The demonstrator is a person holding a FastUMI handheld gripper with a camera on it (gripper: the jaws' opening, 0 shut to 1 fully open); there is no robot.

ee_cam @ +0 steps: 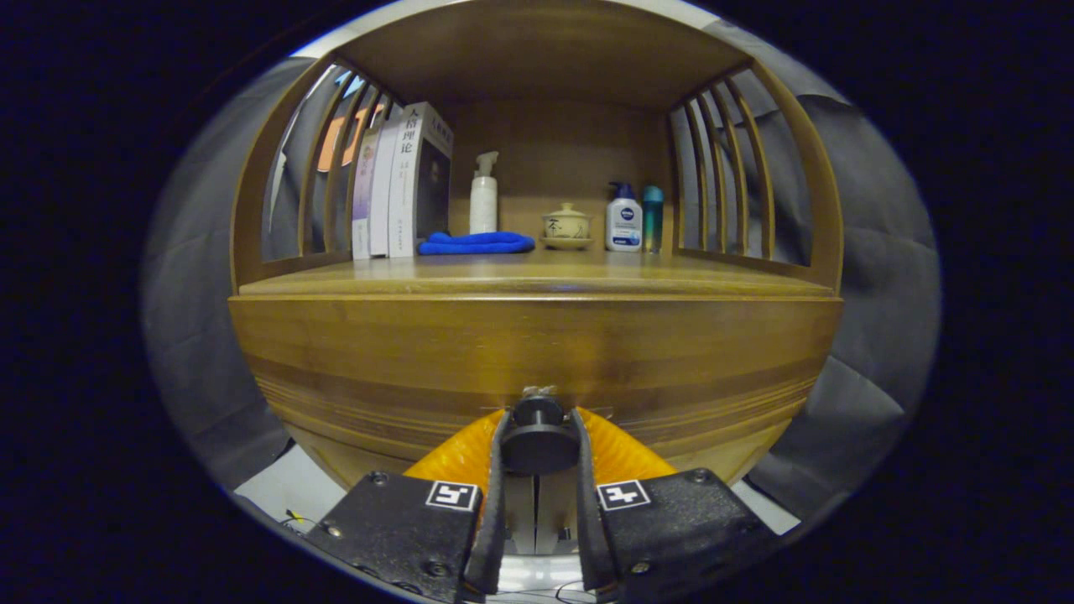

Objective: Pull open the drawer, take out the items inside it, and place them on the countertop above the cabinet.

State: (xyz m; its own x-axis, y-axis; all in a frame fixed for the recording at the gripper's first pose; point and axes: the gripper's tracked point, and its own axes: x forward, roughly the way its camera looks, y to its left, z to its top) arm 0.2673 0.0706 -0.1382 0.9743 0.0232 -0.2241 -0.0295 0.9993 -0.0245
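Gripper (538,436) jaws clamped on drawer knob (537,445); drawer (537,352) closed. Risk: off-axis pull slips jaws off the knob.

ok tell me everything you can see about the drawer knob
The drawer knob is a dark, round, matte knob with a wide disc head and a narrower neck behind it. It juts straight out from the middle of the wooden drawer front, below the countertop. A small pale metal fitting shows at its base. The gripper has closed on it: both fingers press its sides. The drawer looks shut.
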